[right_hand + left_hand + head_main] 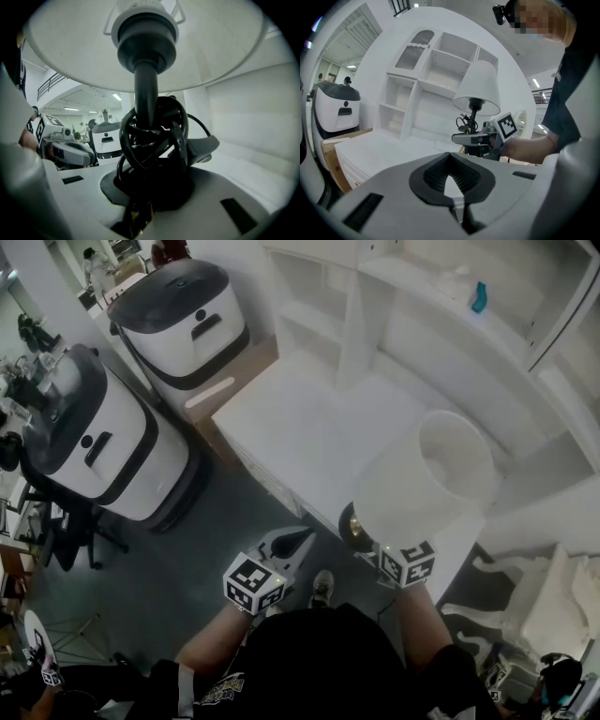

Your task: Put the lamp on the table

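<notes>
The lamp [441, 474] has a white shade, a black stem wound with black cable [154, 140] and a brass base [354, 526]. It hangs upright over the near right corner of the white table [291, 427]. My right gripper [372, 545] is shut on the lower stem, with its tips hidden under the shade. In the right gripper view the stem [146, 93] rises straight from my right gripper [157, 183]. My left gripper [291, 545] hangs to the lamp's left, off the table's front edge, shut and holding nothing. From the left gripper view, beyond my left gripper [450, 180], the lamp [478, 89] stands held.
Two white and black machines [183, 315] [94, 442] stand on the floor to the left of the table. A white shelf unit [422, 296] rises behind the table, with a teal thing [479, 296] on it. An office chair [56, 521] is at far left.
</notes>
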`<state>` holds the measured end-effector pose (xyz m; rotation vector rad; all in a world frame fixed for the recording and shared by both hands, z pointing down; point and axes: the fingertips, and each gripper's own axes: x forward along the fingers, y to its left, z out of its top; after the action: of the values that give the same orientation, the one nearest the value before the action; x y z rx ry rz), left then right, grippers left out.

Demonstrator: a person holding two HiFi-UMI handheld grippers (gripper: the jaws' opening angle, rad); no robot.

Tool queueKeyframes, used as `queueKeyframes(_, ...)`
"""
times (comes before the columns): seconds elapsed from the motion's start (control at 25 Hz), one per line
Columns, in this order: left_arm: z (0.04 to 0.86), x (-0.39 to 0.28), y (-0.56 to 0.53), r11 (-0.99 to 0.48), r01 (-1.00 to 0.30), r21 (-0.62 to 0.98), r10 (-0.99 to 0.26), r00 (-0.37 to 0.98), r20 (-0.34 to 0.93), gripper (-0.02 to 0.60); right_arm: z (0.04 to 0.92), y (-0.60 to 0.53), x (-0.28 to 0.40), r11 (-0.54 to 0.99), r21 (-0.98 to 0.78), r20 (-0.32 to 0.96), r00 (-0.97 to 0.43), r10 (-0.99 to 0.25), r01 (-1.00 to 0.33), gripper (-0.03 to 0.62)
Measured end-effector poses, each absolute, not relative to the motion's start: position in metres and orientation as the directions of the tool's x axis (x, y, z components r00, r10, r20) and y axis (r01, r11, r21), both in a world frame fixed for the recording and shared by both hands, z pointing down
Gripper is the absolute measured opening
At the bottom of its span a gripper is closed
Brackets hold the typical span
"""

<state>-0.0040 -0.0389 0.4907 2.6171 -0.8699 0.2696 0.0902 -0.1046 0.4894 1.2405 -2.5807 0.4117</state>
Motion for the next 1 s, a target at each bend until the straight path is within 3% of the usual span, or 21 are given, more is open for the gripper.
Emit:
queueKeyframes(0.52,0.487,0.017,-0.070,-0.726,-0.628,0.281,-0.559,0.777,0.291,0.006,0.492,-0.139,0.113,0.611,-0.142,0.335,-0.619,-0.710,-0.779,0.077)
queueKeyframes(1.0,0.481,0.036,-0.116,-0.799,-0.540,0.265,-0.466,0.834,0.295,0.006,0.494,-0.176,0.131,0.540,-0.147,0.320,-0.556,-0.767,-0.829,0.077)
